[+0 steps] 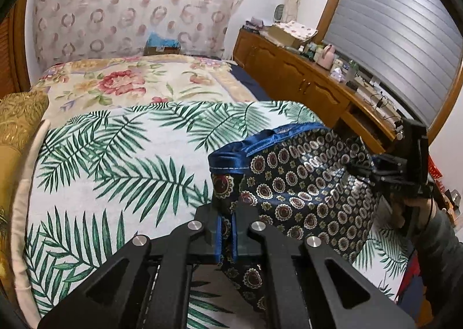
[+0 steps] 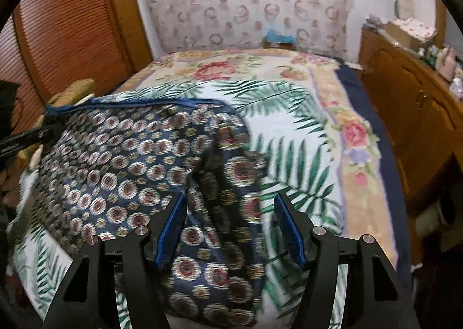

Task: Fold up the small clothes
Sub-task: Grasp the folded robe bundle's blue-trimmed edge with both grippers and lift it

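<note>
Right now the fold looks barely begun: the left gripper [image 1: 226, 237] has its blue pads pressed together on a corner of the patterned shorts [image 1: 303, 184], a dark satin pair with red-and-white medallions and a blue waistband [image 1: 260, 141], and that corner is lifted off the palm-leaf cloth [image 1: 115, 161] spread over the bed. The right gripper [image 2: 230, 230] is spread wide, its pads not pressing; a bunched ridge of the shorts lies between the fingers, and that view is blurred, so whether cloth brushes a pad I cannot tell. By my reckoning the step in hand is getting both sides of the garment pinched, so the next move calls for the right tongs to close on that ridge or on the waistband edge nearer the left one, then both to draw the fabric taut and flat before turning it over. Satin this slick will likely slide, so a firm bite counts. Beyond the shorts the leaf cloth lies bare up to the floral bedspread [image 2: 220, 68], which gives ample room; the cloth's rim drops off at the near right toward the wooden cabinets [image 1: 289, 68], and a gold cushion [image 1: 20, 115] bounds the left.
</note>
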